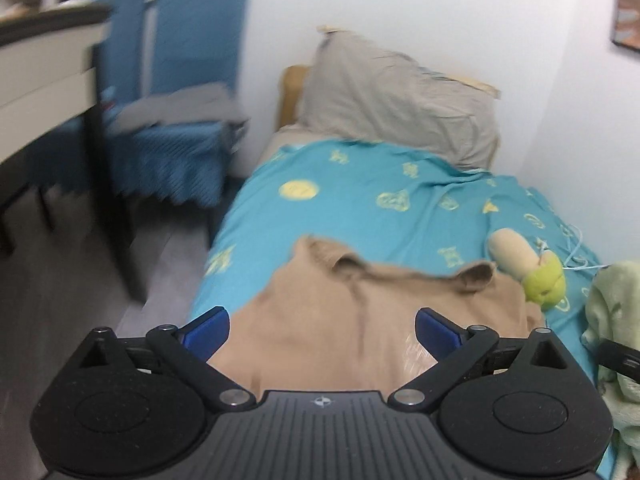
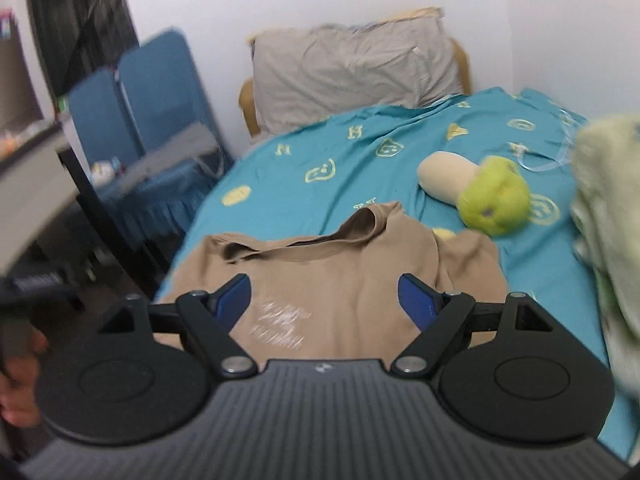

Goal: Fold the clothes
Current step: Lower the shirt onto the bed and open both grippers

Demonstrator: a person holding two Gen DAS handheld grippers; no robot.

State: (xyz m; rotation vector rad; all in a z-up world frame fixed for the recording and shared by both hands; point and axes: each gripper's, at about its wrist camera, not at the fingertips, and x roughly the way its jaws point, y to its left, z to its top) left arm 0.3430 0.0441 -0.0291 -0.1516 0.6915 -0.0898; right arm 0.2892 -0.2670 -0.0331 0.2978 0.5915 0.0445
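Observation:
A tan T-shirt (image 1: pixel 352 308) (image 2: pixel 340 272) lies spread on the turquoise bedsheet (image 1: pixel 360 196) (image 2: pixel 312 160), its collar toward the pillow and a faint white print on the chest. My left gripper (image 1: pixel 322 326) hovers above the shirt's near part, jaws wide apart with nothing between the blue pads. My right gripper (image 2: pixel 324 298) hangs over the chest print in the same way, open and empty. Neither gripper touches the cloth.
A grey pillow (image 1: pixel 400 100) (image 2: pixel 352 72) leans at the head of the bed. A green and beige plush toy (image 1: pixel 532 264) (image 2: pixel 476 192) lies right of the shirt. A pale green blanket (image 1: pixel 616 320) (image 2: pixel 608 200) is heaped at the right. A blue-covered chair (image 1: pixel 172 100) (image 2: pixel 148 128) stands left of the bed.

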